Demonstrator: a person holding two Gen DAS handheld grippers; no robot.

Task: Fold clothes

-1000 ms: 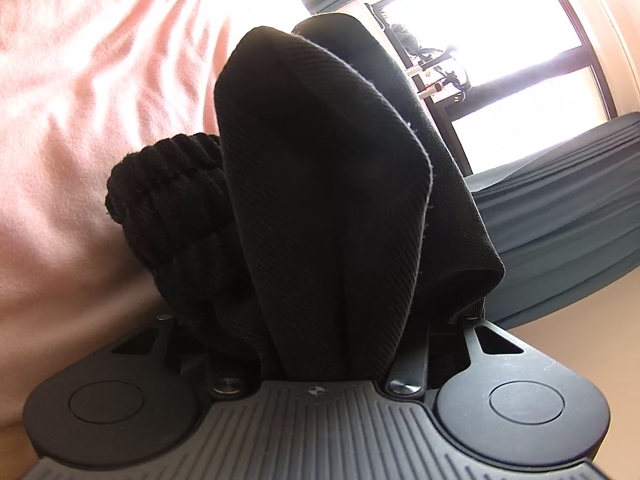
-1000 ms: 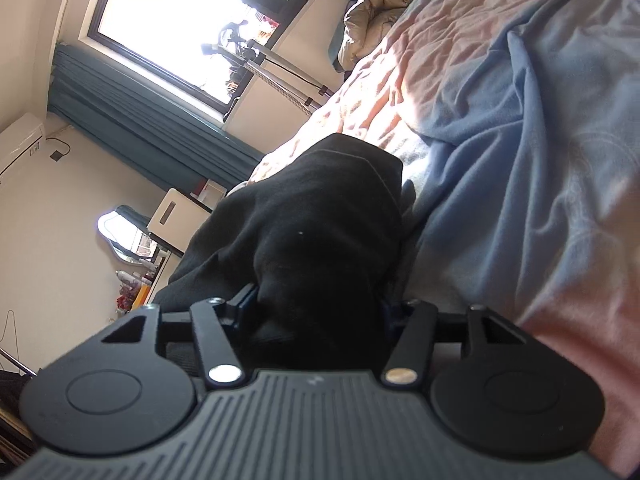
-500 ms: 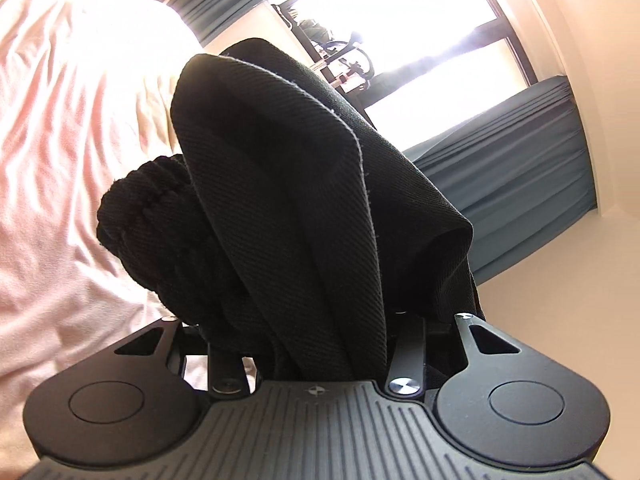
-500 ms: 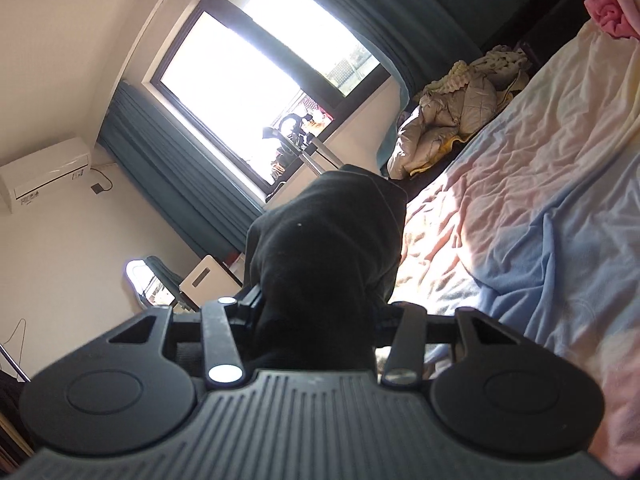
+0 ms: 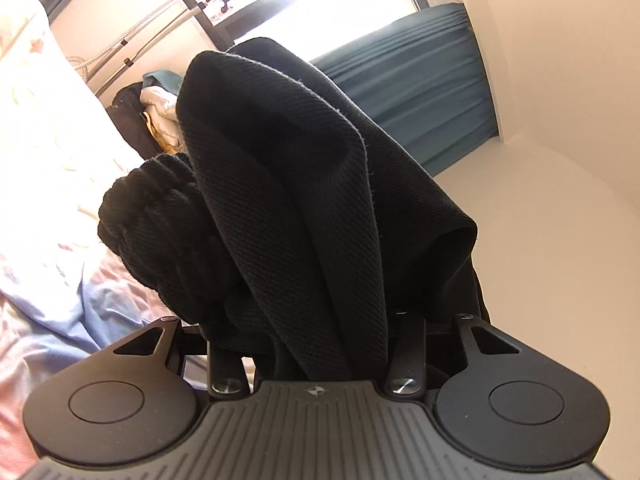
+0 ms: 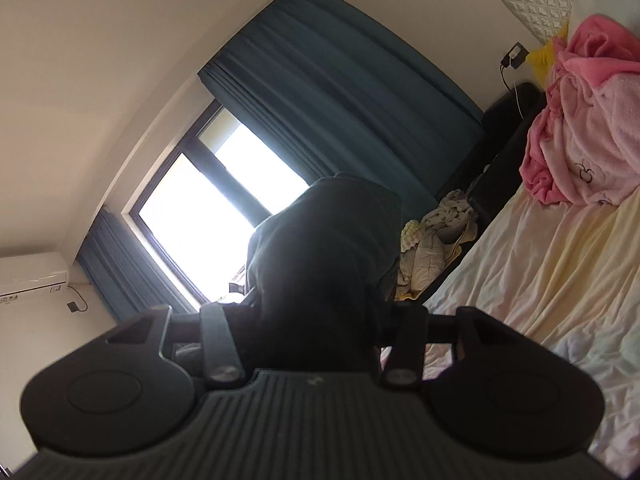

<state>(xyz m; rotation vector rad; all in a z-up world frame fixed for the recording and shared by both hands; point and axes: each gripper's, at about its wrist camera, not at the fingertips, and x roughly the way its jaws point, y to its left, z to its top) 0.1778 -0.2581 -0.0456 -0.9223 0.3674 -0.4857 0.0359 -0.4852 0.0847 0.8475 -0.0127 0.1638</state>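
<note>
A black garment [image 5: 288, 200] fills the middle of the left wrist view, bunched over my left gripper [image 5: 312, 320], which is shut on it. A ribbed black cuff [image 5: 160, 216] hangs at its left. In the right wrist view the same black garment [image 6: 324, 264] drapes over my right gripper [image 6: 316, 320], which is shut on it. The fabric hides the fingertips of both grippers. Both grippers are raised and tilted upward toward the window and ceiling.
A bed with a pink and blue sheet [image 5: 48, 272] lies lower left; it shows cream-pink in the right wrist view [image 6: 552, 288]. A pink fleece garment [image 6: 584, 136] lies at the bed's head. A pile of clothes [image 6: 440, 232] sits by the teal curtain [image 6: 344, 104].
Both grippers have lifted and tilted upward with the black garment. The bed has dropped out of the middle of both views; window, curtains and ceiling now fill them.
</note>
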